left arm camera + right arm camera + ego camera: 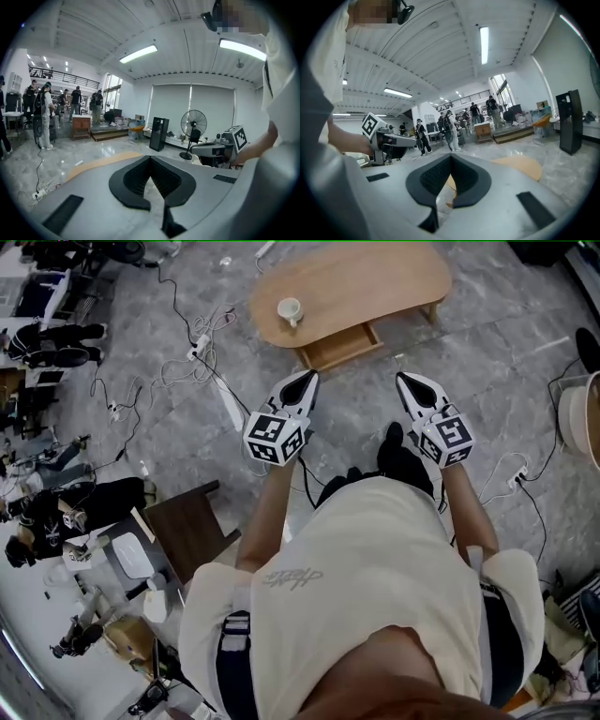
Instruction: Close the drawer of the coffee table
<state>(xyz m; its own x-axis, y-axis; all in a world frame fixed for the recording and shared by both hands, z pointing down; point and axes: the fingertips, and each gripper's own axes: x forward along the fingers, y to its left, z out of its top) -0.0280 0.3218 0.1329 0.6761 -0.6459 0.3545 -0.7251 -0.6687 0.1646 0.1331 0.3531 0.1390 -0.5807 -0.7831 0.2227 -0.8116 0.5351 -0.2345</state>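
My left gripper (307, 379) and right gripper (403, 380), jaws closed and empty, hover near the oval light-wood coffee table's (375, 282) open drawer (342, 346).

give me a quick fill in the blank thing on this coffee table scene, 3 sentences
1. The drawer of the coffee table stands ____.
2. The white thing standing on the tabletop is a ____.
3. The left hand-held gripper and the right hand-held gripper have their jaws together and hold ____.

Missing words: open; cup; nothing
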